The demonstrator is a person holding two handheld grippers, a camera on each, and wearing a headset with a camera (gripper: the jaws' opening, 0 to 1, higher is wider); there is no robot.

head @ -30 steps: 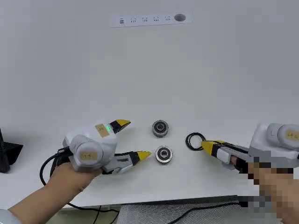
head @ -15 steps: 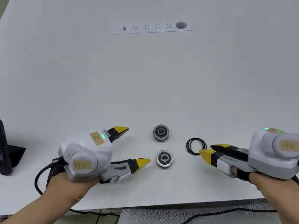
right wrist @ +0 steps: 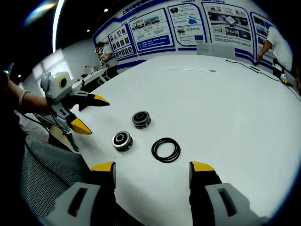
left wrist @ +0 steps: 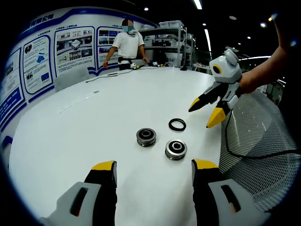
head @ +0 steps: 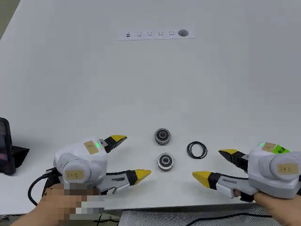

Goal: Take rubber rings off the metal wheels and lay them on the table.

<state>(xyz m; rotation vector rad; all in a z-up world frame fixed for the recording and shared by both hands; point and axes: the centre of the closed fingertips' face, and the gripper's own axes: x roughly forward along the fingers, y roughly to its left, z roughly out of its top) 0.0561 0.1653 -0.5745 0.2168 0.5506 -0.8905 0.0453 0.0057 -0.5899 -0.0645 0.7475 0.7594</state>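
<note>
Two metal wheels lie on the white table: the far wheel (head: 162, 136) (left wrist: 146, 137) (right wrist: 141, 119) and the near wheel (head: 165, 161) (left wrist: 176, 149) (right wrist: 122, 141). Black rubber rings (head: 196, 150) (left wrist: 177, 125) (right wrist: 166, 149) lie flat to the right of the wheels. My left gripper (head: 130, 157) (left wrist: 153, 172) is open, left of the wheels, nothing between its jaws. My right gripper (head: 215, 165) (right wrist: 149, 168) is open, just this side of the rings, holding nothing.
A white power strip (head: 155, 34) lies at the far side of the table. A dark stand (head: 9, 153) sits at the left edge. Cables trail off the near edge. A person (left wrist: 127, 42) stands at a far bench.
My right gripper has opened and drawn back from the rings toward the near edge. The left gripper slid slightly nearer me. The camera tilted, shifting the scene down.
</note>
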